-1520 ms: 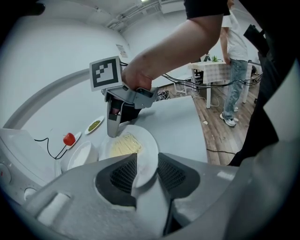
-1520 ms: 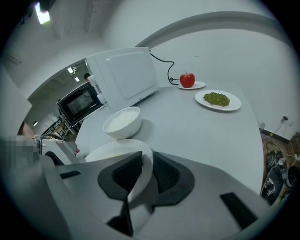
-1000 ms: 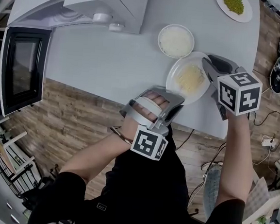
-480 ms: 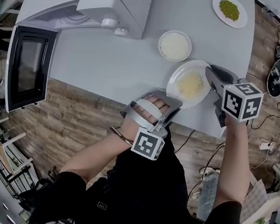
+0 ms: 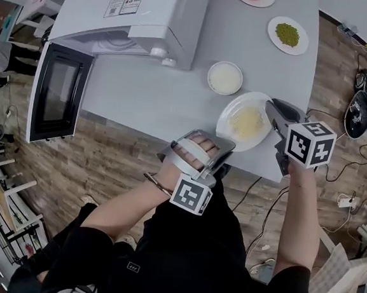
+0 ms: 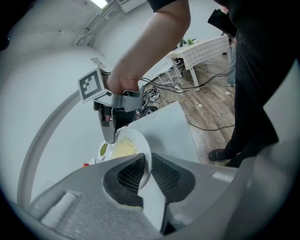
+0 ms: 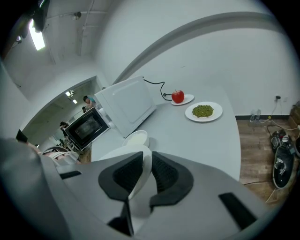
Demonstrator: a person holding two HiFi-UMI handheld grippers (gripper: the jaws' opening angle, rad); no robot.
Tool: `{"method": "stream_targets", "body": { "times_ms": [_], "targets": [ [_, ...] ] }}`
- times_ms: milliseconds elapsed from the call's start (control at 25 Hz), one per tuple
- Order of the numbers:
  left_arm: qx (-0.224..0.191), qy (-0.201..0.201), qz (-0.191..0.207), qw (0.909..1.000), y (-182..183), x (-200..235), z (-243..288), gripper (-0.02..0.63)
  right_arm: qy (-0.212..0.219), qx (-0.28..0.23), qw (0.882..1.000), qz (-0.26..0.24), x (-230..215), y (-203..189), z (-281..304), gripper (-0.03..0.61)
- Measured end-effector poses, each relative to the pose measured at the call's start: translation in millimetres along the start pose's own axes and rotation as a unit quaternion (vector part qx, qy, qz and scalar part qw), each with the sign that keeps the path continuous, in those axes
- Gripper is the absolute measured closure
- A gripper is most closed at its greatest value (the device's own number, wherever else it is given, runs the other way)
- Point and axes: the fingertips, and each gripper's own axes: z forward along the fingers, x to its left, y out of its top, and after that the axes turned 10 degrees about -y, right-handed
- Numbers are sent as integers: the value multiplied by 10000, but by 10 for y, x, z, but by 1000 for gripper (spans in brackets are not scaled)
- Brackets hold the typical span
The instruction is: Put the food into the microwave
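Food (image 5: pixel 247 123), pale and shredded, lies on a white plate (image 5: pixel 223 130) held over the near right part of the grey table (image 5: pixel 156 89). The left gripper (image 6: pixel 146 164) pinches the plate's near rim, its jaws having just been closing with that rim between the ribbed pads, while the right gripper (image 7: pixel 146 164) is clamped to a narrow gap on the right rim. Just beyond the plate stands a bowl of rice (image 5: pixel 225 77), a dish of green peas (image 5: pixel 287 34) lies farther off, and the white microwave (image 5: pixel 137 17) stands at the far left with its door (image 5: pixel 59 93) open.
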Motion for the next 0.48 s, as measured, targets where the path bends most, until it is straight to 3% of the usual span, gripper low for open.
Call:
{"method": "stream_targets", "body": {
  "times_ms": [320, 480],
  "targets": [
    [103, -5, 220, 9997, 223, 114, -362, 566, 34, -137, 9999, 51, 112, 183, -325, 508],
    [85, 282, 281, 9992, 340, 266, -556, 569, 95, -231, 9997, 33, 180, 320, -487, 508]
  ]
}}
